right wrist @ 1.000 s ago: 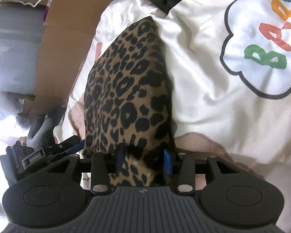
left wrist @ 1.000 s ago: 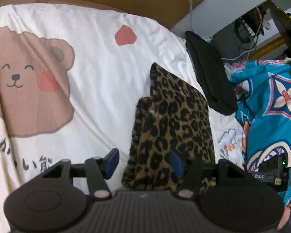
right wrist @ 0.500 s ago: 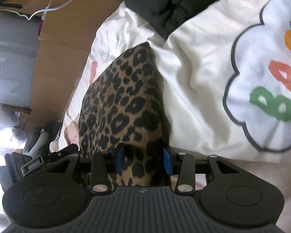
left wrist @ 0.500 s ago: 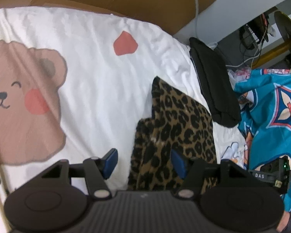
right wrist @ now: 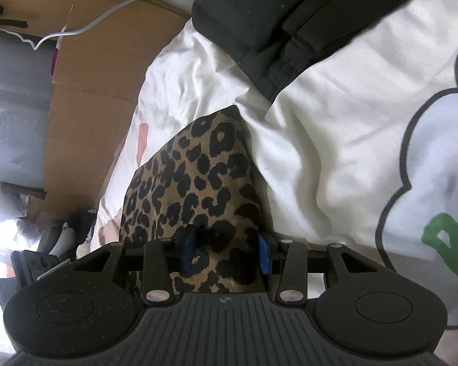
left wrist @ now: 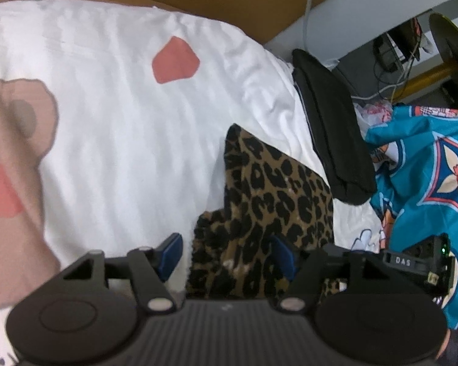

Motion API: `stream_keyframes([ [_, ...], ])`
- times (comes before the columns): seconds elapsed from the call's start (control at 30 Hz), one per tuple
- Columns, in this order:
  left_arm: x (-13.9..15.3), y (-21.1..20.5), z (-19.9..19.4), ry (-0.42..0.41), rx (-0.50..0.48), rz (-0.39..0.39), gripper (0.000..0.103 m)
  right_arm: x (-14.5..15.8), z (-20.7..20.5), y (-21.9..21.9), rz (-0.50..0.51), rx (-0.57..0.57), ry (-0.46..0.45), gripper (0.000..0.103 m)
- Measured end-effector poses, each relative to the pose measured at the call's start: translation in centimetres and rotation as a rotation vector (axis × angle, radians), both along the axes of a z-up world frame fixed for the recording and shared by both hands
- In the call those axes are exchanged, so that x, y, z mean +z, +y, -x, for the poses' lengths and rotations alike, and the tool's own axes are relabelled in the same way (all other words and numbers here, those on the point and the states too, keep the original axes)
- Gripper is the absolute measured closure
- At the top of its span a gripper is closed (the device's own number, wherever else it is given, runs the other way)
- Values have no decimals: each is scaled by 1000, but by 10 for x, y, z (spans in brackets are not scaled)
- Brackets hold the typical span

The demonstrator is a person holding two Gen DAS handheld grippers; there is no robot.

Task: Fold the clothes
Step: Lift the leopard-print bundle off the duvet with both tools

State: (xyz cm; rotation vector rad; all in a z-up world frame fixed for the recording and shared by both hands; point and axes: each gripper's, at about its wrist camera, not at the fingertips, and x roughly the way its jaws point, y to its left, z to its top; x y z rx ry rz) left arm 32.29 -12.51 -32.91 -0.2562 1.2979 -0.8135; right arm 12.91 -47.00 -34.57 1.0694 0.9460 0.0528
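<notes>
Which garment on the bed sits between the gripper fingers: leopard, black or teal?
The leopard-print garment, folded on the white bear sheet. The black garment and teal patterned one lie beyond, untouched.

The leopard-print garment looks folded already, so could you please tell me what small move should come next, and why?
Probably carry the leopard-print garment a little further toward the folded black garment. The right tongs clamp its near edge, while the left tongs, which have just been opening, straddle its corner without pressing. White bedding shows between the two garments.
</notes>
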Motion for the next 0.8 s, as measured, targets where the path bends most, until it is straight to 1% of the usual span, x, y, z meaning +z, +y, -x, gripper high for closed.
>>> stream_keyframes([
  [0.2,-6,-6,-5,7,-50,23,30,-3,-4,-2,-34,56,-6,59],
  [0.27,-6,-9,-5,3,-75,32,31,-3,-6,-1,-31,75,-6,59],
  [0.3,-6,-11,-5,2,-91,32,35,-3,-7,0,-28,82,-6,59],
  [0.33,-7,-14,-6,0,-108,31,47,-2,-9,1,-17,89,-6,59],
  [0.37,-7,-16,-6,-11,-117,11,55,-1,-10,3,-4,95,-5,64],
  [0.4,-6,-16,-6,-12,-122,13,57,2,-11,5,15,97,6,68],
  [0.43,-5,-16,-6,-13,-127,18,61,6,-11,6,35,100,16,78],
  [0.47,-4,-15,-6,-13,-132,22,65,9,-12,8,55,104,25,84],
  [0.53,0,-16,-4,-35,-142,23,69,24,-14,14,112,132,5,90],
  [0.57,3,-16,-2,-49,-144,23,70,29,-14,17,129,136,-8,91],
  [0.63,8,-16,2,-68,-148,16,70,34,-11,22,150,140,-24,91],
  [0.7,12,-16,5,-85,-152,4,68,34,-7,27,161,138,-30,88],
  [0.73,13,-16,6,-92,-154,-4,63,32,-5,27,157,130,-20,87],
  [0.77,14,-16,6,-95,-144,-24,53,31,-2,26,153,122,-11,83],
  [0.8,14,-15,7,-94,-135,-43,48,28,0,25,142,117,-7,80],
])
